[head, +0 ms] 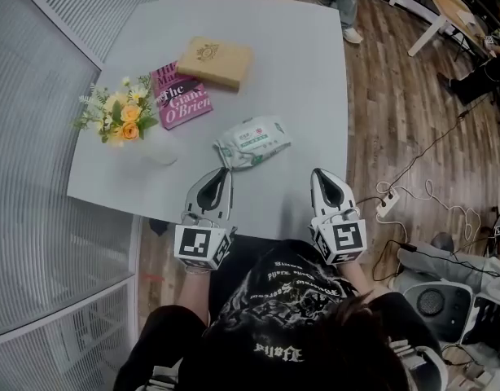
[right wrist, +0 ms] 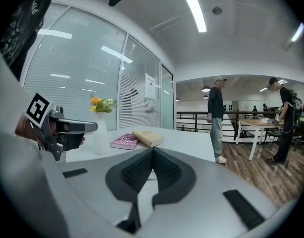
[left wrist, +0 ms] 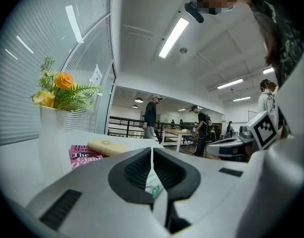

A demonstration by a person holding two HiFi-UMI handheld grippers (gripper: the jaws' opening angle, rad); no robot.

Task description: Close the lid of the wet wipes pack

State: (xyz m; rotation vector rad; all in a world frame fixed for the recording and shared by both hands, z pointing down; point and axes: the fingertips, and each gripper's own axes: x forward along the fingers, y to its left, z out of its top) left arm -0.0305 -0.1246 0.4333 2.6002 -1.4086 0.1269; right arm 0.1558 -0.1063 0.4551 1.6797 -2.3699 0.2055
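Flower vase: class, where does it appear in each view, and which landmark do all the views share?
Head view: flower vase, upper left.
Left gripper view: far left.
Right gripper view: left of centre.
Shared landmark: pink book beside it.

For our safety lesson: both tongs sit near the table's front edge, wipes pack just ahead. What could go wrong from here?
The left tongs seem closed on a corner of the wipes pack; a tug could crumple or drag it. The vase of flowers stands close by on the left; a wide swing could tip it. The right tongs are shut, so a push may slide the pack.
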